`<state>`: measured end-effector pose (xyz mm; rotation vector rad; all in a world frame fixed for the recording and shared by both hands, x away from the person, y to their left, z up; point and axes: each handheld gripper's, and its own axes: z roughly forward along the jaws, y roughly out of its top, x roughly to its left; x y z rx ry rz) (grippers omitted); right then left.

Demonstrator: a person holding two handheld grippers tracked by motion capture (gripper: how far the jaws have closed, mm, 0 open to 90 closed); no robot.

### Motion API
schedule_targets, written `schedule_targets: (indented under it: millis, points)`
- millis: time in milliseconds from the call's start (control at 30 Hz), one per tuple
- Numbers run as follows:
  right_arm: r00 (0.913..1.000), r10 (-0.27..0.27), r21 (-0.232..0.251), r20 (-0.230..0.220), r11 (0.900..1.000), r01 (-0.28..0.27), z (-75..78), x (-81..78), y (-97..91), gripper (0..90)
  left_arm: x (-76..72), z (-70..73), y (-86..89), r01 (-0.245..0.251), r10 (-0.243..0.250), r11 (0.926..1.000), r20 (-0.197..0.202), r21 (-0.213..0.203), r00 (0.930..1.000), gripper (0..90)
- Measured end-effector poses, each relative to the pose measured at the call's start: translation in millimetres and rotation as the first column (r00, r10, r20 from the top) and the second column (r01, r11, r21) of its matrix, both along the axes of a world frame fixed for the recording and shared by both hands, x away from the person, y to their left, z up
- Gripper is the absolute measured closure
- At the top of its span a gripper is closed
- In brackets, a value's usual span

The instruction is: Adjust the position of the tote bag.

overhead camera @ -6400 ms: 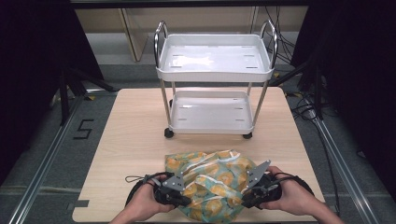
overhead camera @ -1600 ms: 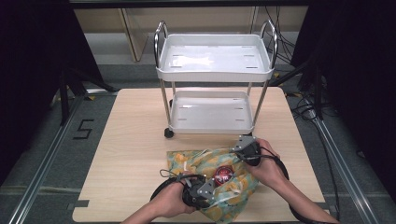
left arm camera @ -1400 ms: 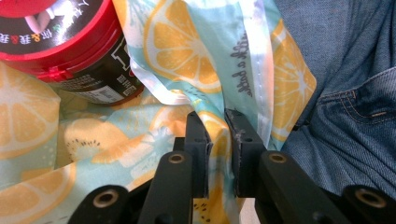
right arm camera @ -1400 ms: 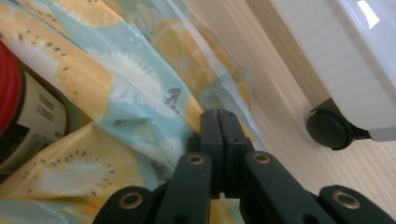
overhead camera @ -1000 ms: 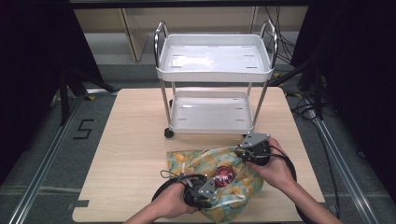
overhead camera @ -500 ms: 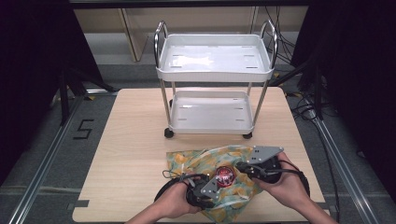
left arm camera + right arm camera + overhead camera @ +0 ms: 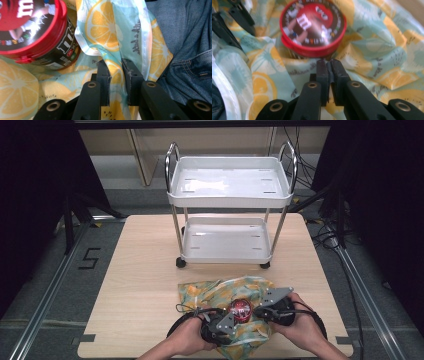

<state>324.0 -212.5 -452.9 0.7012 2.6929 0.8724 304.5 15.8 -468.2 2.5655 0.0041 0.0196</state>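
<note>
My left tongs (image 7: 115, 72) pinch the lemon-print bag (image 7: 125, 32); my right tongs (image 7: 330, 72) are pressed together. The candy tub (image 7: 312, 27) sits inside, the cart (image 7: 230, 185) unloaded.

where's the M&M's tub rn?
High view: the M&M's tub sits on the lemon-print bag at the table's near edge, between the two hand-held grippers, in front of the white cart.

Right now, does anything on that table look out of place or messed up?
Nothing looks spilled or broken. The lemon-print bag lies crumpled, a red-lidded candy tub sitting in it. The left gripper pinches the bag's fabric; the right gripper is shut beside the tub. The white cart stands upright.
</note>
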Motion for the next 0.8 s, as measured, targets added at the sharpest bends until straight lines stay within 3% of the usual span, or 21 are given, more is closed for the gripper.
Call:
schedule_targets:
  millis: [33,67,133,233,300,333,567,600,700,800]
  points:
    - [0.9999,-0.011,-0.002,-0.012,0.9999,0.011,-0.6,-0.1,-1.0,86.6,-0.1,-0.8,0.0,-0.003,0.003,1.0,0.0,-0.001,1.0,76.4]
    - [0.9976,-0.044,-0.002,-0.054,0.999,0.044,-0.4,-1.7,-1.1,86.6,0.2,-1.6,0.1,-0.006,0.006,1.0,-0.002,0.001,1.0,76.4]
    - [0.9999,-0.01,-0.016,-0.012,0.9998,0.01,-5.4,2.8,-5.9,86.8,0.8,-3.3,0.0,-0.008,0.008,1.0,-0.009,0.003,0.9999,76.2]
    - [0.9994,-0.013,-0.031,-0.032,0.9994,0.012,-12.6,2.6,-6.3,86.8,0.8,-6.6,-0.6,-0.009,0.009,0.9999,-0.009,0.007,0.9999,76.0]
    - [0.9969,-0.016,-0.05,-0.077,0.9987,0.012,-15.9,0.9,-5.8,86.8,0.7,-9.0,-0.9,-0.004,0.005,0.9999,-0.013,0.01,0.9999,75.9]
    - [0.9943,-0.022,-0.027,-0.105,0.9995,0.019,-18.8,0.3,-5.6,86.8,0.6,-9.6,-0.9,-0.004,0.004,0.9999,-0.011,0.014,0.9999,75.7]
    - [0.9945,-0.017,-0.067,-0.103,0.9977,0.01,-26.4,2.7,-9.9,86.9,0.2,-9.5,0.6,-0.013,0.013,0.9998,-0.003,0.014,0.9999,70.9]
    - [0.9944,-0.03,-0.038,-0.101,0.9989,0.026,-28.6,1.6,-9.2,86.9,0.2,-7.2,1.4,-0.025,0.025,0.9997,-0.005,0.001,0.9997,66.6]
    - [0.9934,-0.041,-0.039,-0.107,0.9986,0.037,-27.0,0.8,-9.1,86.8,0.0,6.0,7.1,-0.049,0.047,0.9967,-0.029,-0.064,0.9985,49.8]
    - [0.9935,-0.048,-0.042,-0.103,0.9981,0.044,-26.7,0.0,-8.8,86.7,-0.4,25.8,16.6,-0.07,0.066,0.987,-0.029,-0.145,0.9974,41.7]
